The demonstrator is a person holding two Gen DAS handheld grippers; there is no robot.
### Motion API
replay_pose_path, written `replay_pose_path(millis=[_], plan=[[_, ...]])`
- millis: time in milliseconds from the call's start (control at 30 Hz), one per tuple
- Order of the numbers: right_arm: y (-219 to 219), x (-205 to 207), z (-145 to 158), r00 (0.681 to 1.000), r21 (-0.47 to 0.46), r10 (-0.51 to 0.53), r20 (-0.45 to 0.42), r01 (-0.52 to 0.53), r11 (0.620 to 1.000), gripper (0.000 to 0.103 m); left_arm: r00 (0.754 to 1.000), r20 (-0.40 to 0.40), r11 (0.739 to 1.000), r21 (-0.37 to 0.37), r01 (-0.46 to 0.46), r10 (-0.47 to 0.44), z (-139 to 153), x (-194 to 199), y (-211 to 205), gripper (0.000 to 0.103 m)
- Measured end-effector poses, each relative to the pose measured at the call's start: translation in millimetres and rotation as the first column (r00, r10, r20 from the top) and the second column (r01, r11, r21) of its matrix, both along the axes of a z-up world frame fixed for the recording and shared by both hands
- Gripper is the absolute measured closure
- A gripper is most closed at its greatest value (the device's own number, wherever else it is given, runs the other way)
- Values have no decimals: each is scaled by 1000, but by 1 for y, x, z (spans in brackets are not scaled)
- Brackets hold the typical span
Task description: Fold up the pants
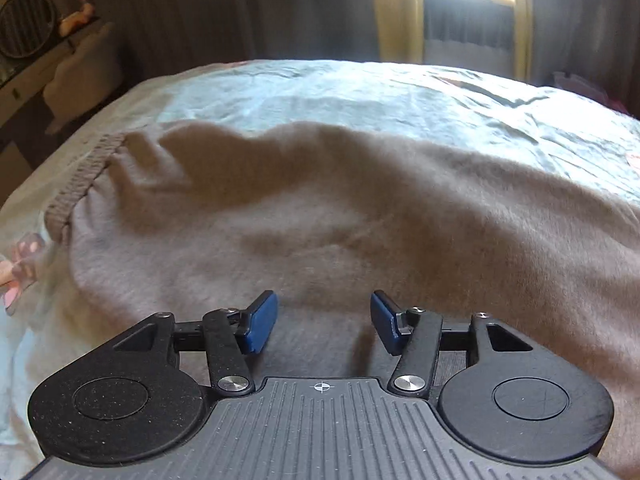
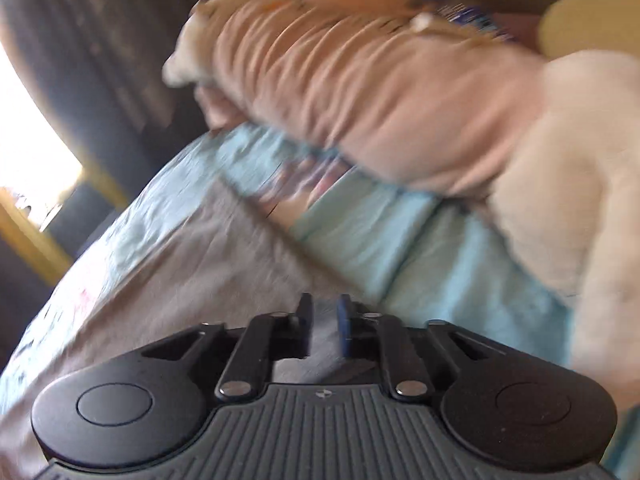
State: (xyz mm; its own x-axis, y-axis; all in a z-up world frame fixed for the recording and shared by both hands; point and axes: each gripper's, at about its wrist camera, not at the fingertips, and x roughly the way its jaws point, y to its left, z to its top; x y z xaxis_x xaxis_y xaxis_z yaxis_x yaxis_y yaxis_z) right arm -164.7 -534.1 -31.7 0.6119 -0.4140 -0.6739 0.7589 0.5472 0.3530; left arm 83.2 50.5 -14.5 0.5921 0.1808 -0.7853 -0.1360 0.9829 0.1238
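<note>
Grey-brown sweatpants (image 1: 320,208) lie spread across the bed, their ribbed waistband (image 1: 86,176) at the left. My left gripper (image 1: 324,324) is open just above the fabric near its front edge, holding nothing. In the right wrist view, which is blurred by motion, the pants (image 2: 192,264) run off to the left. My right gripper (image 2: 325,330) has its blue pads close together with a narrow gap, and pant fabric shows in that gap. I cannot tell whether it is pinched.
A light blue bedsheet (image 1: 360,92) covers the bed. A pink pillow (image 2: 380,92) and a white fluffy blanket (image 2: 568,184) lie at the far right. A dresser (image 1: 48,72) stands left of the bed. A curtained window (image 1: 468,8) is behind it.
</note>
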Motion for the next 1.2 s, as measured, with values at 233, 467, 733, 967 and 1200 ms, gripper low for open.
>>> replay_pose_path(millis=[233, 467, 733, 967, 1200], plan=[[-16, -13, -6, 998, 138, -4, 70, -5, 990, 19, 999, 49, 985, -174, 17, -8, 14, -36, 31, 23], [-8, -14, -23, 991, 207, 20, 130, -47, 977, 34, 1000, 15, 989, -143, 21, -19, -12, -58, 11, 21], [-4, -40, -31, 980, 215, 0, 201, -44, 976, 73, 1000, 12, 986, -166, -21, 23, -15, -59, 13, 15], [-5, -32, -22, 956, 189, 7, 292, -65, 980, 72, 998, 53, 974, -226, -27, 40, 1, -68, 22, 16], [-7, -9, -28, 980, 204, 17, 200, -58, 977, 78, 994, 99, 965, -261, -15, 42, 14, -79, 28, 14]])
